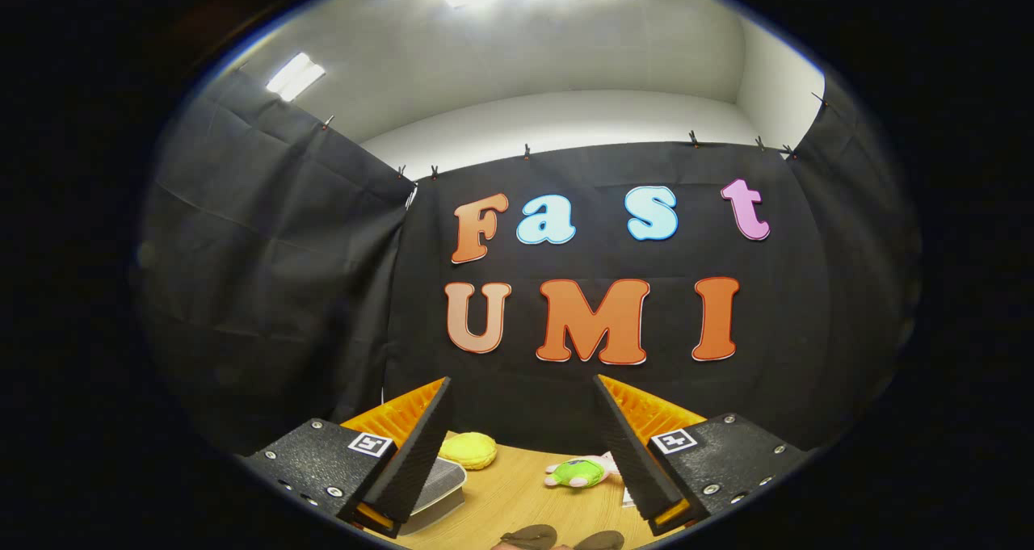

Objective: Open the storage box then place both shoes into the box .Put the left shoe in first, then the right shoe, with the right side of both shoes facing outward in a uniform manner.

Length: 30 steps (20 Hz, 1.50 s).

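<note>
My gripper [523, 392] is held high and level, its fingers wide apart with nothing between them. Low down between the fingers, on the wooden table [517, 497], the tops of two dark brown shoes [557, 539] just show, mostly cut off. A grey box-like thing [440, 485] with a ribbed top lies by the left finger, partly hidden behind it; I cannot tell whether it is the storage box.
A yellow round soft toy [468, 450] lies at the back of the table near the black cloth wall. A green and pink plush toy [577, 472] lies close to the right finger.
</note>
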{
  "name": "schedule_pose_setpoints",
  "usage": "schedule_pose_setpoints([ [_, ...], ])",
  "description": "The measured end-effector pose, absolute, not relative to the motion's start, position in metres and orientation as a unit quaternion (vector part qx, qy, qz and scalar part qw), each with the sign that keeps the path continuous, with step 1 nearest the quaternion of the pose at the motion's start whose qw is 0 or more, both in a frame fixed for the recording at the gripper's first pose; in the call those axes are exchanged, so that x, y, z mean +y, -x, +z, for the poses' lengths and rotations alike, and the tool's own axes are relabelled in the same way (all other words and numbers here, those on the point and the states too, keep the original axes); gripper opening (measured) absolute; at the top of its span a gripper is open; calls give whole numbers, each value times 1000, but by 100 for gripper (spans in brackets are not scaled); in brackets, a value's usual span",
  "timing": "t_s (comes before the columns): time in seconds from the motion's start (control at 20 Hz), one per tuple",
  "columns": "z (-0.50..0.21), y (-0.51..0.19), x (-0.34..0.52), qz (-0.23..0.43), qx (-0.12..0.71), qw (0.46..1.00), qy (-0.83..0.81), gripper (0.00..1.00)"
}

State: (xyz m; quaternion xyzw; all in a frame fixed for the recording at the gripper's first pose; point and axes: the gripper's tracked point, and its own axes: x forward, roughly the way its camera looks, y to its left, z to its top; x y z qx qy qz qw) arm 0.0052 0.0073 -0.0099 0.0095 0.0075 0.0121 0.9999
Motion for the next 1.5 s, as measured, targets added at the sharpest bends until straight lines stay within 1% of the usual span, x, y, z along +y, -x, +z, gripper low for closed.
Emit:
schedule_pose_setpoints([
  [0.25, -31, -9, 25, 33, 32, 998, -32, 100],
  [0.55, -91, -17, 54, 86, 115, 982, -120, 100],
  [0.85, -157, -20, 92, 147, 216, 944, -202, 100],
  [1.05, -191, -25, 112, 166, 266, 916, -252, 97],
  [1.25, -227, -23, 135, 187, 321, 882, -291, 97],
  [1.5, -275, -29, 152, 175, 368, 860, -309, 97],
])
